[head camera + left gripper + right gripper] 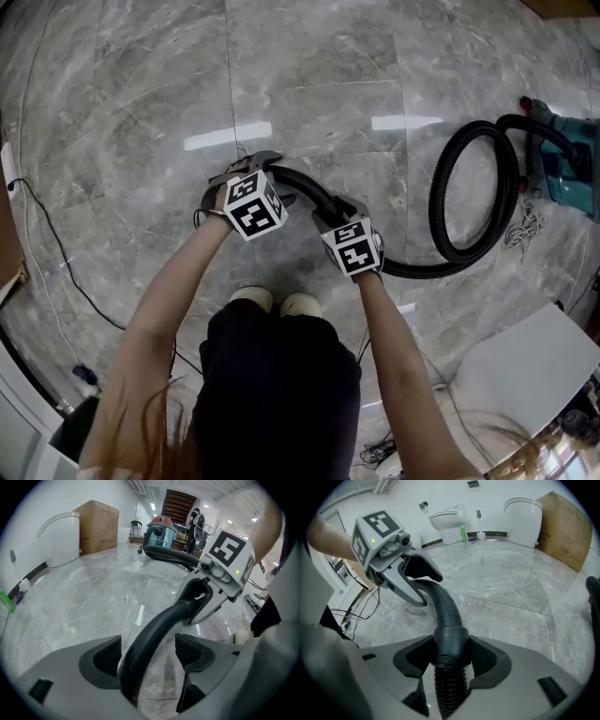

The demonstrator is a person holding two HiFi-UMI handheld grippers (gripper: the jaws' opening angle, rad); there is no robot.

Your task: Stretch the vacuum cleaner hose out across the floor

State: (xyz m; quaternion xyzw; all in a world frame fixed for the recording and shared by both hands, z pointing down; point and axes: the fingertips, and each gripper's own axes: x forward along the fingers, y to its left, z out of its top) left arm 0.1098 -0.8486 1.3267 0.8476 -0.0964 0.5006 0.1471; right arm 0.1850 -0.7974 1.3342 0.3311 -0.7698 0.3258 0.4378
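Note:
The black vacuum hose (450, 251) runs in a loop from the teal vacuum cleaner (567, 159) at the right to a curved rigid end tube (309, 187) in front of my feet. My left gripper (147, 656) is open around that tube (150, 634); the tube lies against the left pad with a gap at the right pad. My right gripper (451, 656) is shut on the smooth cuff (450, 639), where the ribbed hose (450, 688) begins. In the head view, the left gripper (265, 169) and the right gripper (342, 211) sit close together on the tube.
Grey marble floor all round. A toilet (450, 520), a green bottle (463, 532) and a cardboard box (565, 527) stand along the far wall. A thin black cable (56, 253) trails at the left. A white object (525, 366) lies at the lower right.

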